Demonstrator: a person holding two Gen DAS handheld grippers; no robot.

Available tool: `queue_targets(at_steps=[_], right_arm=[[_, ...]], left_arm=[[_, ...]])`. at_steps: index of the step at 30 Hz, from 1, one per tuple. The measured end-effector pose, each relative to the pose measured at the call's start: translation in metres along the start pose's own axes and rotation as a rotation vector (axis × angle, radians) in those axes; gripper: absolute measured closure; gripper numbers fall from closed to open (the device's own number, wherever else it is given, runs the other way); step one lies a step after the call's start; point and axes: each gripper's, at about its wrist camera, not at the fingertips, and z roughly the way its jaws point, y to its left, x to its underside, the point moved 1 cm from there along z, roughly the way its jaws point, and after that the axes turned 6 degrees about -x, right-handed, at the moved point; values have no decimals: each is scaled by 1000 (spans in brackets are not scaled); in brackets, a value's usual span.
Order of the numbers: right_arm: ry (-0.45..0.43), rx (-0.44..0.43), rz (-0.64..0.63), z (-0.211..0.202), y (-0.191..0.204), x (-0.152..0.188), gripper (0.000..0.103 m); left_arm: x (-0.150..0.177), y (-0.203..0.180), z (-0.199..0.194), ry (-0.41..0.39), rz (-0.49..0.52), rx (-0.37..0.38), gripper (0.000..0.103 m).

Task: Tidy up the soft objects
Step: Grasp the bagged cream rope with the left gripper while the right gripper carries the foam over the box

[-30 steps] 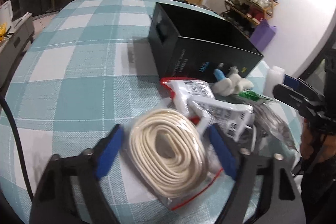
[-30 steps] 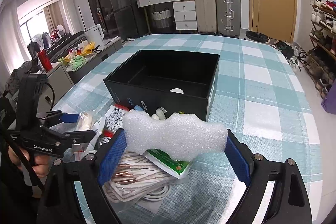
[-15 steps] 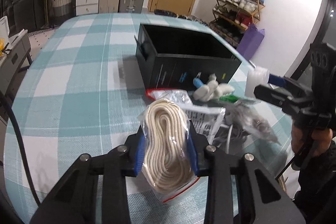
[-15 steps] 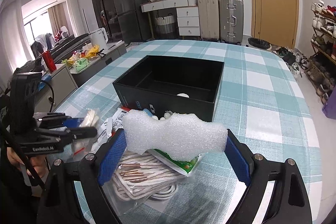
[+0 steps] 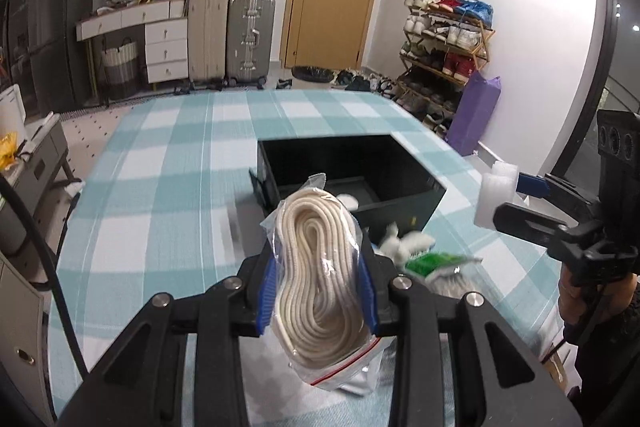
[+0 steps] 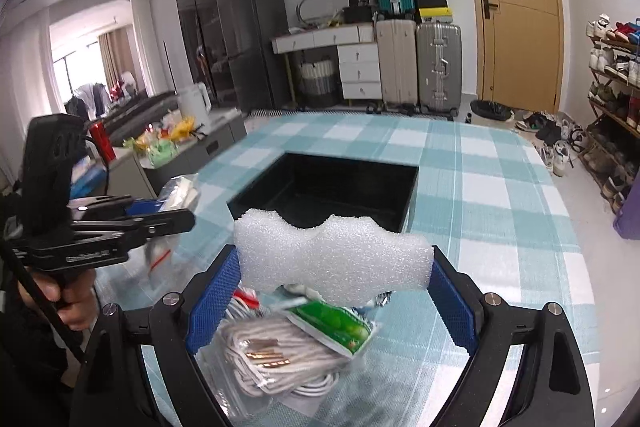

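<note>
My left gripper (image 5: pixel 318 287) is shut on a clear zip bag of coiled cream rope (image 5: pixel 320 275) and holds it above the table, in front of the open black box (image 5: pixel 404 183). My right gripper (image 6: pixel 334 279) is shut on a white foam block (image 6: pixel 332 259), raised above the table short of the black box (image 6: pixel 332 187). The foam block (image 5: pixel 494 199) and right gripper also show at the right of the left wrist view. The left gripper with its bag (image 6: pixel 176 195) shows at the left of the right wrist view.
On the checked tablecloth (image 6: pixel 500 211) below the foam lie a bagged white cable (image 6: pixel 276 359) and a green packet (image 6: pixel 336 323). A white soft item (image 5: pixel 404 243) and the green packet (image 5: pixel 436 261) lie by the box. A small white round thing (image 5: pixel 348 201) lies inside the box.
The left gripper closed on the rope bag and lifted it off the table toward the box. The right gripper rose slightly with the foam block.
</note>
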Motion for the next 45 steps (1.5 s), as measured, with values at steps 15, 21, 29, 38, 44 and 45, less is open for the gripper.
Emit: queue_targets(at_steps=[15, 21, 29, 38, 44, 45], right_arm=[[-65, -21, 3, -16, -9, -37, 12], [-50, -21, -4, -6, -12, -43, 12], [-14, -15, -11, 19, -20, -49, 12], [28, -10, -23, 49, -30, -51, 12], [60, -13, -31, 67, -34, -50, 12], [64, -12, -32, 70, -35, -50, 12]], left_arm=[[-42, -11, 12, -56, 44, -7, 70], [-51, -15, 28, -45, 58, -5, 70], [-54, -17, 54, -13, 58, -15, 70], [-55, -20, 74, 1, 78, -32, 70], [-57, -20, 84, 8, 83, -31, 69], [-57, -21, 85, 6, 83, -30, 69]])
